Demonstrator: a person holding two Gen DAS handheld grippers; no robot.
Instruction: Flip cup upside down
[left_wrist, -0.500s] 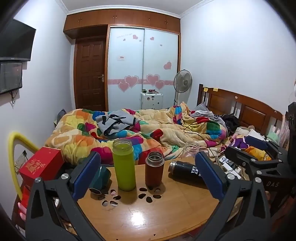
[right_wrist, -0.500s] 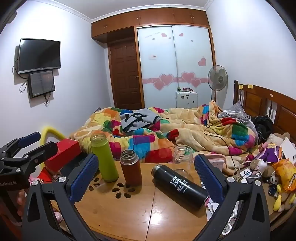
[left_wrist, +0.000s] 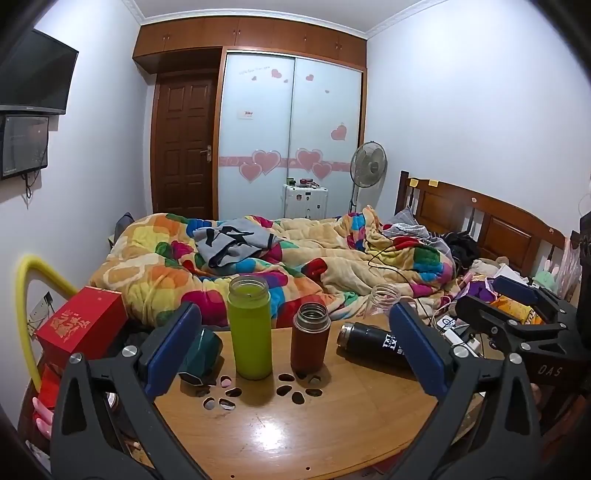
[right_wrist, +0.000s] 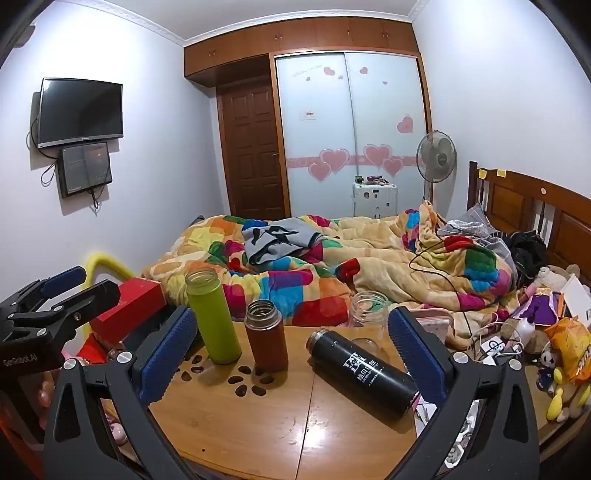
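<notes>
A round wooden table (left_wrist: 280, 428) holds several cups. A green flask (left_wrist: 250, 328) and a brown flask (left_wrist: 310, 338) stand upright, mouths open. A black flask (right_wrist: 364, 373) lies on its side at the right, and shows in the left wrist view (left_wrist: 373, 345). A clear glass jar (right_wrist: 367, 319) stands upright at the far edge. My left gripper (left_wrist: 295, 349) is open and empty, above the near table, short of the green and brown flasks. My right gripper (right_wrist: 290, 356) is open and empty, with the black flask between its blue pads.
A dark green object (left_wrist: 201, 354) sits at the table's left edge by a red box (left_wrist: 83, 325). A bed with a colourful quilt (left_wrist: 280, 266) lies behind the table. Toys, cables and snack bags (right_wrist: 554, 343) crowd the right side.
Almost nothing differs. Both grippers stay open and hold nearly the same spot over the table. The flasks have not moved.
</notes>
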